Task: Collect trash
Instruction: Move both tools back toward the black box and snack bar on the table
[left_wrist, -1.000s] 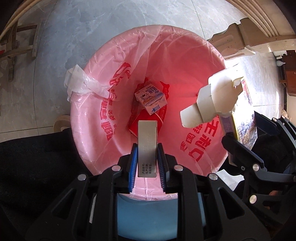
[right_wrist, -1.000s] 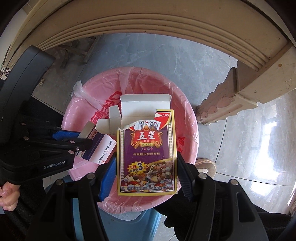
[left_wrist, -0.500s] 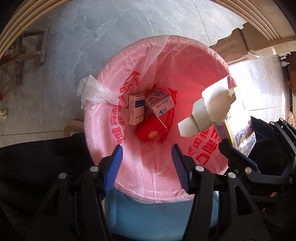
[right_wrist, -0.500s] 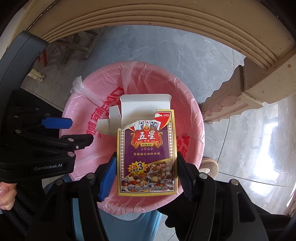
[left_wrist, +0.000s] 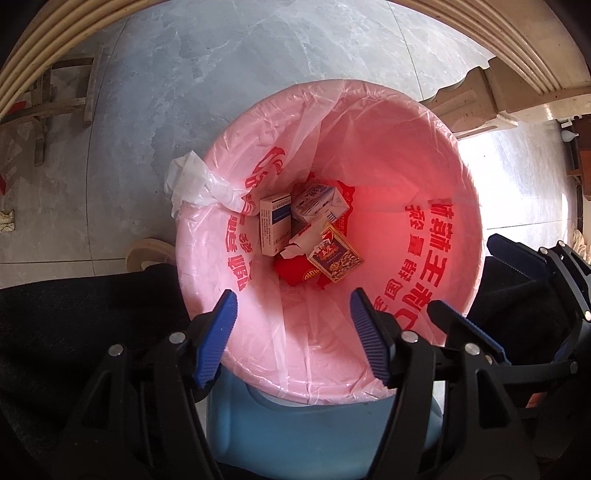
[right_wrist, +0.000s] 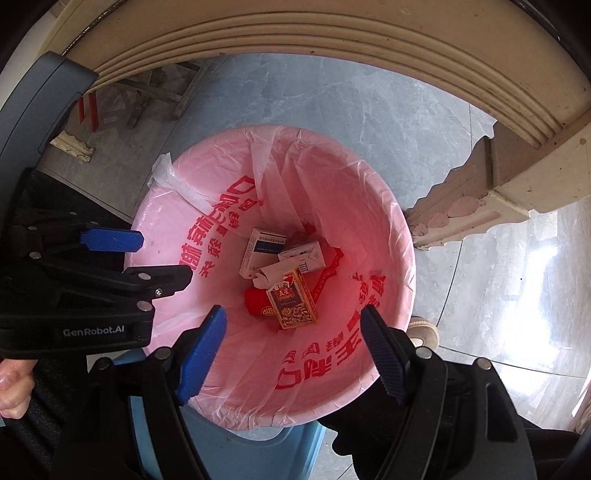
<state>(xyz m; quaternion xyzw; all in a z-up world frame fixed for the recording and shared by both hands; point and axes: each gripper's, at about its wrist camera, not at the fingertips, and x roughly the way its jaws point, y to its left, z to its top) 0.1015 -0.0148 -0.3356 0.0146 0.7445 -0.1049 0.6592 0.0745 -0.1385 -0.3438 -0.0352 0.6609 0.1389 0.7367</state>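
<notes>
A blue bin lined with a pink bag stands below both grippers. At its bottom lie a purple playing-card box, a white-and-blue box, a small milk carton and a red packet. My left gripper hangs over the bin's near rim, its jaws opening with nothing between them. My right gripper also points down over the bin, jaws opening and empty; it shows at the right edge of the left wrist view.
A cream table edge arcs overhead and its carved leg stands right of the bin. Grey marble floor surrounds the bin. A wooden stool frame sits at the left. A dark trouser leg and a shoe are close by.
The left gripper let go of the white-and-blue box and the right gripper let go of the card box; both boxes fell to the bottom of the bin. Both jaws have widened.
</notes>
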